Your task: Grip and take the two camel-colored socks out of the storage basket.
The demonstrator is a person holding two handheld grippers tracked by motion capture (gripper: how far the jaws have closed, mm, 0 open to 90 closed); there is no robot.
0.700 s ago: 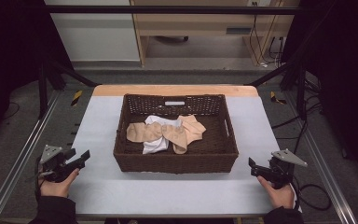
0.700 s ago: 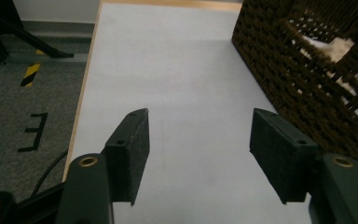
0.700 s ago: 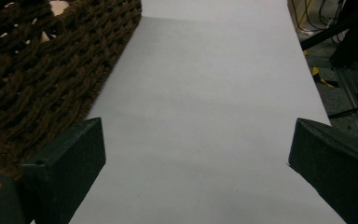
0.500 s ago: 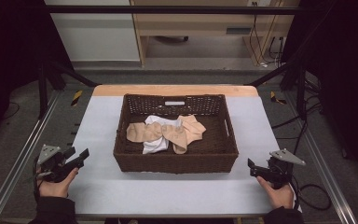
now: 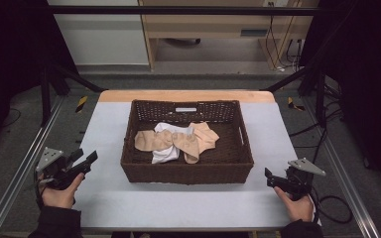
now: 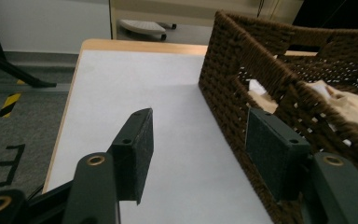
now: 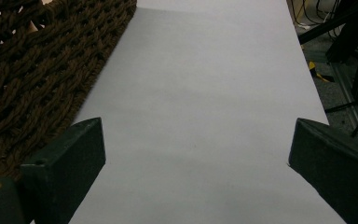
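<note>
While parked low at the near edge of the counter (image 5: 109, 124), jaws wide apart and empty on the left hand-held gripper (image 5: 85, 156), and likewise on the right hand-held gripper (image 5: 270, 177). Just ahead and inward of each, a brown woven basket (image 5: 186, 171): close beside the left one's inner jaw, a little farther from the right one. Beyond the near wall, a beige cloth (image 5: 178, 141) tangled across a white cloth (image 5: 166, 154), both loose on the basket floor.

Probably very light, limp and quick to bunch; nothing fragile, and little chance of slipping from padded jaws. Best to pinch a raised fold or a free end and close fully, rather than pressing flat into the weave. Likely to drag the white piece along where overlapped, so worth lifting slowly or pinning one piece with the other hand-held gripper.

From the high view, the whole layout: both pieces, their overlap, the spacing to either hand. From the left gripper view, up close between the pads of the left hand-held gripper (image 6: 196, 126), the height and open weave of the basket (image 6: 223, 74) wall to clear, with beige cloth (image 6: 349, 105) glimpsed over the rim. From the right gripper view, bare counter (image 7: 205, 70) between the jaws of the right hand-held gripper (image 7: 196, 135), basket (image 7: 28, 70) weave off to one side.
</note>
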